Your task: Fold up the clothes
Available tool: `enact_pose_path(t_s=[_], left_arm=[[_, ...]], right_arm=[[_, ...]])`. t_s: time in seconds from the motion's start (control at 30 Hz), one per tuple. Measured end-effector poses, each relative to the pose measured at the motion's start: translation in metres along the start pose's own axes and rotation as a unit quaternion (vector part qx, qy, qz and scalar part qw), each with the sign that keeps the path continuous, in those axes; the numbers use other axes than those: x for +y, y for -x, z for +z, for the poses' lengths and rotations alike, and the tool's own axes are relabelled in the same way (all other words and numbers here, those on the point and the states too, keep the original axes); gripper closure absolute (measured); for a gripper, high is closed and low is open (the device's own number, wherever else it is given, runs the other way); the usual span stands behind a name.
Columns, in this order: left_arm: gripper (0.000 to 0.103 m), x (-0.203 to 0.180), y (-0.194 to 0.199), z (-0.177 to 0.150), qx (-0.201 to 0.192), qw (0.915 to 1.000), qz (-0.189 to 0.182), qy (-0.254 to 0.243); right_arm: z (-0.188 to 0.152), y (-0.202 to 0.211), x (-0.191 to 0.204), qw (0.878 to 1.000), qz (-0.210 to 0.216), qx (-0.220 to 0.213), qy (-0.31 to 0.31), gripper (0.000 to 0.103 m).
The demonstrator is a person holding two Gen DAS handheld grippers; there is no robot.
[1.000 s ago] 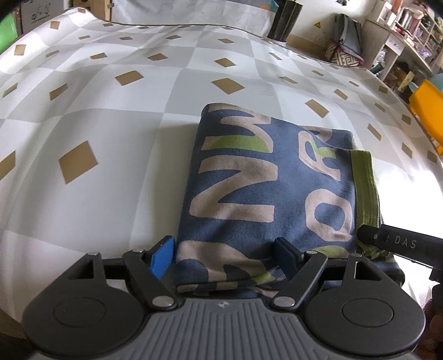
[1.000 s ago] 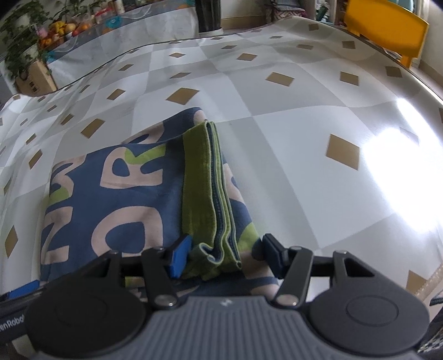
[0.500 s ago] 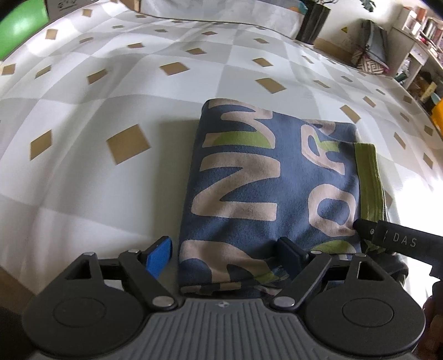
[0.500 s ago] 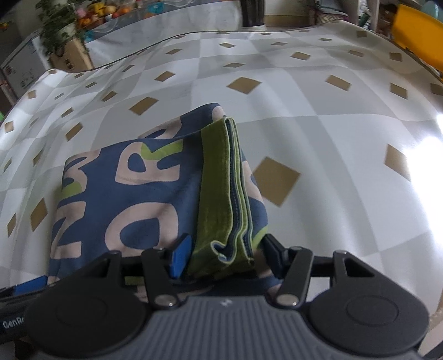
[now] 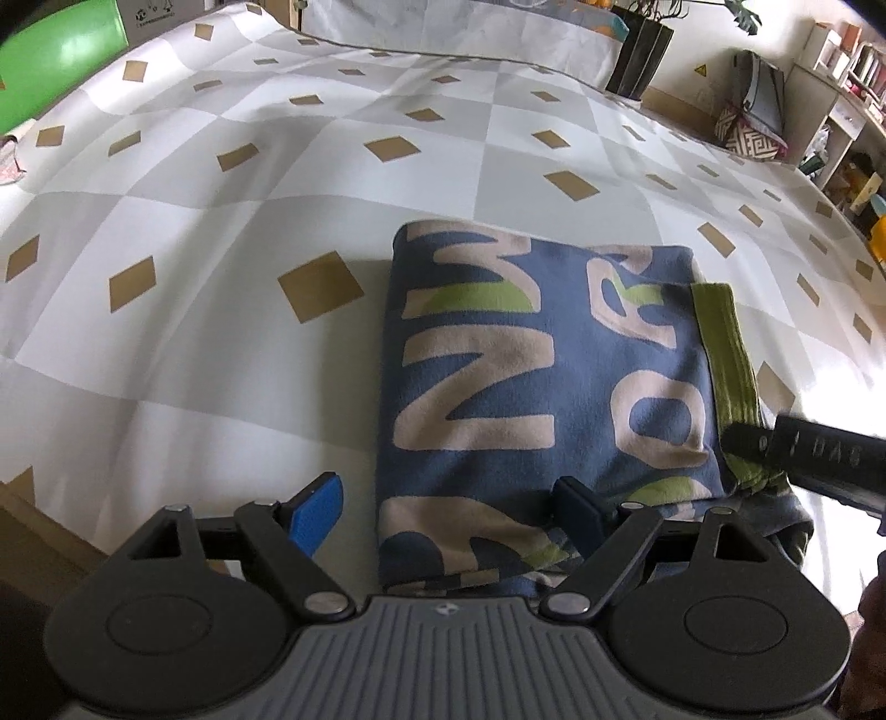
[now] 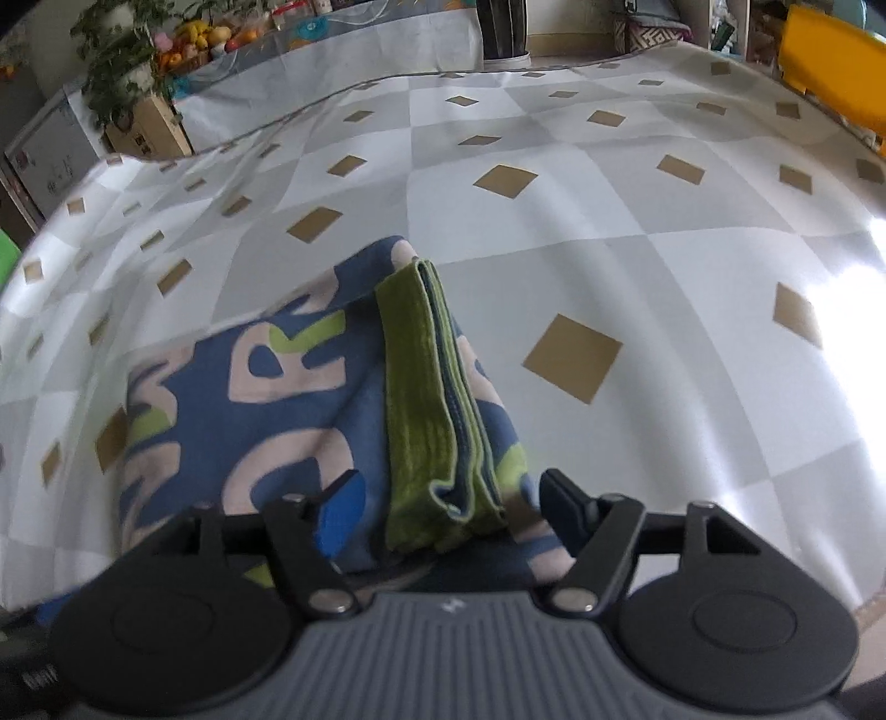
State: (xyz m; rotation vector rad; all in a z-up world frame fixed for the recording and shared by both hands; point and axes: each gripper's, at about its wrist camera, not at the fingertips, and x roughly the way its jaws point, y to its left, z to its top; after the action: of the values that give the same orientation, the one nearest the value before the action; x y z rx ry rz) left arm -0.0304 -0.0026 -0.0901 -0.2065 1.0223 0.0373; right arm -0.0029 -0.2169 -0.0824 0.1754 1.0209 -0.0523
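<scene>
Now at release: a blue fleece garment with large beige letters and a green ribbed band (image 5: 531, 382) lies folded into a compact rectangle on the table's grey-and-white checked cloth with tan diamonds (image 5: 232, 221), close to the near edge. The left gripper (image 5: 448, 509) stands with jaws wide apart at the garment's near left corner; its blue pad rests off the cloth, the other over it, and neither pinches the fabric. The right gripper (image 6: 443, 498) straddles the stacked green edge, and its jaws have just been opening, so that the layers between them now look free of both pads.

To finish the step well, both tools should probably draw straight back toward the person and slightly upward, so that no finger catches a layer and pulls the fold open; the loose green edge (image 6: 432, 421) seems the likeliest to snag.

Around: a yellow chair (image 6: 830, 61) and a dark vase (image 6: 504, 27) stand beyond the far edge, and a green object (image 5: 55, 61) at far left. All are well apart from the garment and obstruct nothing.
</scene>
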Motion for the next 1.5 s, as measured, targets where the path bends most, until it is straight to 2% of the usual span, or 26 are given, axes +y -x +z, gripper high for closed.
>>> enact_pose_path(t_s=[0.1,0.43,0.67,0.87,1.07,1.23,1.37,1.5], left_arm=[[0.02,-0.001,0.002,0.001,-0.004,1.0,0.001,-0.002],[0.02,-0.008,0.006,0.001,-0.006,0.9998,0.001,-0.017],[0.02,-0.02,0.008,-0.001,-0.013,0.9987,0.015,-0.046],[0.02,-0.023,0.004,-0.001,-0.009,0.9986,0.012,-0.05],[0.018,-0.022,-0.005,-0.003,0.005,0.9989,0.014,-0.045],[0.01,-0.022,-0.008,-0.004,0.011,0.9985,0.025,-0.047],[0.009,-0.02,-0.01,-0.005,0.013,0.9988,0.023,-0.042],[0.008,-0.013,-0.013,-0.006,0.029,0.9994,0.006,-0.017]], right_arm=[[-0.004,0.001,0.005,0.999,-0.024,0.006,0.021,0.034],[-0.017,0.014,0.012,0.999,-0.029,0.007,0.043,0.033],[-0.022,0.02,0.007,0.999,-0.012,0.021,0.035,0.03],[-0.024,0.016,-0.002,0.999,0.0,0.043,0.011,0.029],[-0.026,0.009,-0.005,0.998,0.003,0.064,-0.006,0.022],[-0.028,0.006,0.0,0.997,-0.002,0.071,0.0,0.016],[-0.031,-0.001,0.007,0.995,-0.033,0.097,0.022,0.01],[-0.03,-0.003,0.0,0.994,-0.023,0.109,0.007,0.008]])
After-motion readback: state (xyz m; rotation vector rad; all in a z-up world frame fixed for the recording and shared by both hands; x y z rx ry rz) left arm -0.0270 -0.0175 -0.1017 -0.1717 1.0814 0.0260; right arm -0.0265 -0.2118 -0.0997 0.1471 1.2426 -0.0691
